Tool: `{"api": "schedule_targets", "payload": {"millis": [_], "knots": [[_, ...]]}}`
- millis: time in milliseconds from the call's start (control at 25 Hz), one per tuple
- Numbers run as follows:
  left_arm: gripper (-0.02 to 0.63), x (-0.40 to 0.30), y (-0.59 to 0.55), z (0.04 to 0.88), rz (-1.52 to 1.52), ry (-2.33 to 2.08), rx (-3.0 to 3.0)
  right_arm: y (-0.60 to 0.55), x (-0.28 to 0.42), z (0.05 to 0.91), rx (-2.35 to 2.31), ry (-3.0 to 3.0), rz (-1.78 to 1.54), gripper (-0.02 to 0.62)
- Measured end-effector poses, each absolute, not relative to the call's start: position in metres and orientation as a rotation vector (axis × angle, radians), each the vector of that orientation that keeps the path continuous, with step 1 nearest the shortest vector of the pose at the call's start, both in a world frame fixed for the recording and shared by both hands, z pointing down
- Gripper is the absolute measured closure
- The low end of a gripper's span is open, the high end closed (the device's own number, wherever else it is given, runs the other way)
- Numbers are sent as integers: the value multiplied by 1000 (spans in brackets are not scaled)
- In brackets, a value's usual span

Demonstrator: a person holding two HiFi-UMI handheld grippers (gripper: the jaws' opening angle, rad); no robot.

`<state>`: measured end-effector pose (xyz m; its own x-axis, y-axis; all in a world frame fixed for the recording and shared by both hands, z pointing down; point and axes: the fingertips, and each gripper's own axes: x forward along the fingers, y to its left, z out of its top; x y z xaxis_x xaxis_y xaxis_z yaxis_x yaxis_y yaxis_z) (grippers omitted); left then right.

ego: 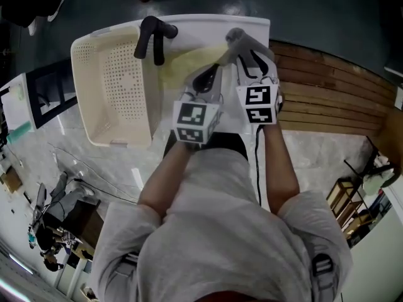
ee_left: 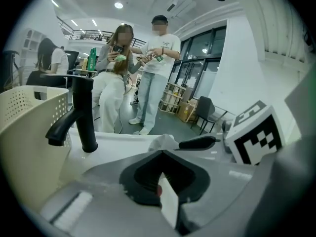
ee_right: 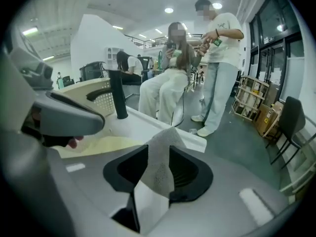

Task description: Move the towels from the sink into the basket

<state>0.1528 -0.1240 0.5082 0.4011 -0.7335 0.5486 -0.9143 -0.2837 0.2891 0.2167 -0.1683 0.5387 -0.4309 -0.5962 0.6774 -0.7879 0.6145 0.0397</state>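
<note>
Head view from above has both tools held side by side over the white sink [ego: 214,22], which is set in a pale marbled table [ego: 119,168]. The left gripper [ego: 209,77] has its fingers pressed together; its own view shows nothing between them. A pale peak of cloth rises just past their tips, by the dark finger of the other tool, and whether the left fingers touch it cannot be told. The right gripper [ego: 238,43] has its fingers standing apart, and a fold of grey towel [ee_right: 160,157] rises upright in the gap between them, narrower than the gap. A yellow towel [ego: 182,61] lies flat in the sink, below and just ahead of both sets of fingers. The black faucet [ego: 151,36] stands at the sink's edge, ahead and to the left of the left fingers. Left of the faucet, touching the sink's side, sits the cream perforated basket [ego: 107,87] with no towel showing inside. Brown wooden slats [ego: 327,87] run off to the right of the right fingers. Two people [ee_right: 197,68] are on the floor beyond the sink.
</note>
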Motion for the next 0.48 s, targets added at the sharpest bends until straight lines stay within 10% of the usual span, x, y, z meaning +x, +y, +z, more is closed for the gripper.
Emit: {"api": "schedule_targets", "payload": {"millis": [360,480], "knots": [[584,151,-117,522,452,-1386,2069,-168,220,596,952,-1998,383,462],[584,148,-116,522,459,-1396,2059,-171,221,590,973,-1997,356,577]]}}
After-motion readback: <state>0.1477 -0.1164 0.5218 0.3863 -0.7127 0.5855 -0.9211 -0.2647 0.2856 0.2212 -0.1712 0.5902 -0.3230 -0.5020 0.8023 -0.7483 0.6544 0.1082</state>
